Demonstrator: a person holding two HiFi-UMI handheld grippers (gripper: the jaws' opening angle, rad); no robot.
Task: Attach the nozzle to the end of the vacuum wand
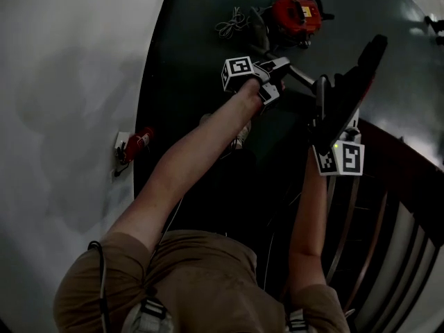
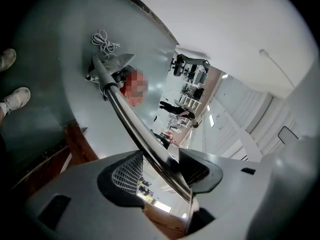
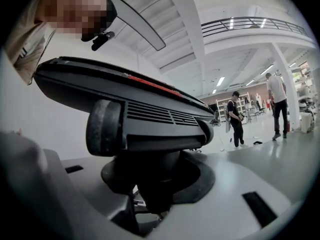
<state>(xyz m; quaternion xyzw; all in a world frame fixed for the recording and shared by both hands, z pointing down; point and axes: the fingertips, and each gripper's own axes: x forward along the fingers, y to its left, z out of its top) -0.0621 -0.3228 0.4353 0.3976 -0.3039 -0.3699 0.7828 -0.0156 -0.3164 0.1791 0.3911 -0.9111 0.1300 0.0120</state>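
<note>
My left gripper [image 1: 274,75] is shut on the chrome vacuum wand [image 1: 302,77], which runs back to the red vacuum body [image 1: 296,12] on the dark floor. In the left gripper view the wand [image 2: 125,114] passes between the meshed pads of that gripper [image 2: 160,166] toward the body [image 2: 112,71]. Just right of it, my right gripper [image 1: 334,136] is shut on the neck of the black floor nozzle [image 1: 350,92]. The nozzle [image 3: 125,94] fills the right gripper view above that gripper [image 3: 150,184]. The wand's end lies close to the nozzle; I cannot tell if they touch.
A coiled white cable [image 1: 231,25] lies beside the vacuum body. A red object [image 1: 135,144] sits at the foot of the white wall on the left. A wooden railing [image 1: 388,214] runs along the right. People [image 3: 235,119] stand far off in the hall.
</note>
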